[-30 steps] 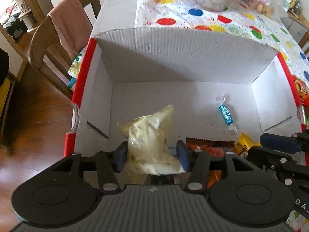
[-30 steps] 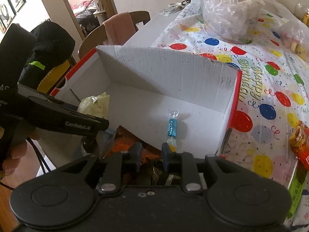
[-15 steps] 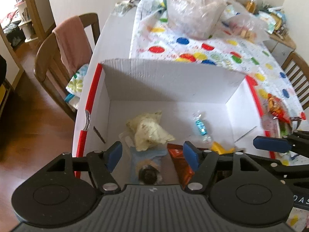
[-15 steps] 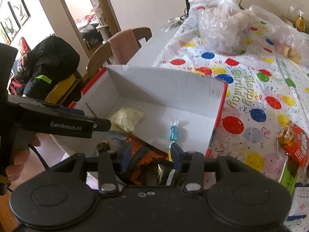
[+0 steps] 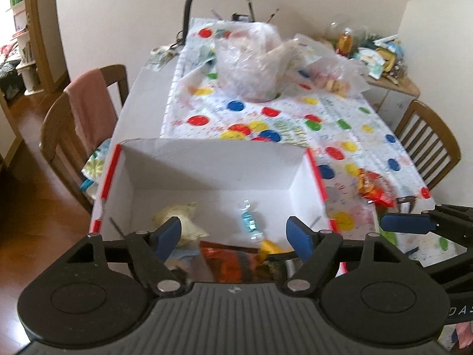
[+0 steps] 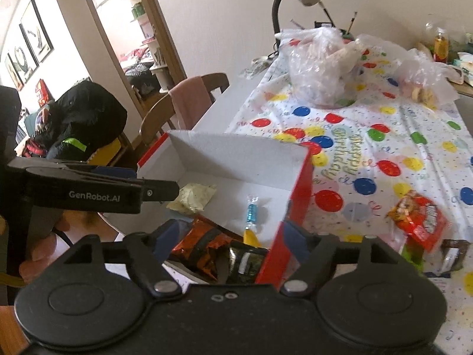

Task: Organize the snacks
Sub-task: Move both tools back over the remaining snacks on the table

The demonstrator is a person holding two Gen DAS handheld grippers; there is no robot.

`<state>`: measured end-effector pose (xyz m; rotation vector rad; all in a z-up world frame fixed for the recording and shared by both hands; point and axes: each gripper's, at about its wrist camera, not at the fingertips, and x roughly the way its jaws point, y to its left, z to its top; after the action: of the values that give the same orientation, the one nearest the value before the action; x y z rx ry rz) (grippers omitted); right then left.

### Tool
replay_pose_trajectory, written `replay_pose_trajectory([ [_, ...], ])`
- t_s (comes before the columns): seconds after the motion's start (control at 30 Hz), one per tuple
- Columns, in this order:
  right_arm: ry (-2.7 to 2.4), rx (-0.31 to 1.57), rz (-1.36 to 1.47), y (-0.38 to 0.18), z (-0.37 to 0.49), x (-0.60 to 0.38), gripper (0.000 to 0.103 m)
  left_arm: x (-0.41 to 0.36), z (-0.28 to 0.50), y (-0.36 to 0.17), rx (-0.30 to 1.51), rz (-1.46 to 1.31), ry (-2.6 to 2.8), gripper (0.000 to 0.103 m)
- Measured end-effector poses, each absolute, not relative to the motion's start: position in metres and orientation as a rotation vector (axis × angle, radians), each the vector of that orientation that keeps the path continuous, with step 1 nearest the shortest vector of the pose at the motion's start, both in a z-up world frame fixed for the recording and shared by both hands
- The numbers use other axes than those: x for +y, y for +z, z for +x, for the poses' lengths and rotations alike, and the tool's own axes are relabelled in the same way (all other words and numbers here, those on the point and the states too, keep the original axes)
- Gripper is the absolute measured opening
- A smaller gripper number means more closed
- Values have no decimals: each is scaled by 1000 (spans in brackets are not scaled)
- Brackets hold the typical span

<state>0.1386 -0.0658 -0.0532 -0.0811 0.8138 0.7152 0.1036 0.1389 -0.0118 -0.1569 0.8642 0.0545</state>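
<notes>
The right hand-held gripper (image 6: 229, 238) hangs with its fingers spread wide over the near corner of a white cardboard box (image 6: 236, 155) with red edges. Inside lie a pale bag (image 6: 193, 198), a blue candy (image 6: 251, 211) and an orange packet (image 6: 201, 241). At nine o'clock sits the left hand-held gripper (image 6: 161, 190). At three o'clock a red snack bag (image 6: 419, 222) rests on the tabletop (image 6: 384, 136).

A white cardboard box (image 5: 207, 165) with red edges is standing open. Inside it, a pale yellow bag (image 5: 180, 219) is lying by the left wall, a blue-wrapped candy (image 5: 247, 222) mid-floor, and an orange-brown packet (image 6: 198, 245) near the front. A red snack bag (image 6: 419, 222) is lying right of the box.
</notes>
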Motion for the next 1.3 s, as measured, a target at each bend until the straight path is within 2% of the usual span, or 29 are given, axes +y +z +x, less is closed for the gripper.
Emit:
replay_pose_trajectory([
  [0.23, 704, 777, -72, -40, 134, -107, 89, 98, 101, 2, 792, -143, 18, 80],
  [0.47, 668, 739, -80, -35, 133, -162, 103, 47, 111, 2, 779, -149, -46, 83],
  [0.9, 531, 814, -106, -68, 158, -263, 103, -62, 150, -45, 904, -110, -151, 83],
  [1.3, 426, 955, -133, -128, 195, -294, 101, -110, 202, -103, 1065, -22, -102, 83],
])
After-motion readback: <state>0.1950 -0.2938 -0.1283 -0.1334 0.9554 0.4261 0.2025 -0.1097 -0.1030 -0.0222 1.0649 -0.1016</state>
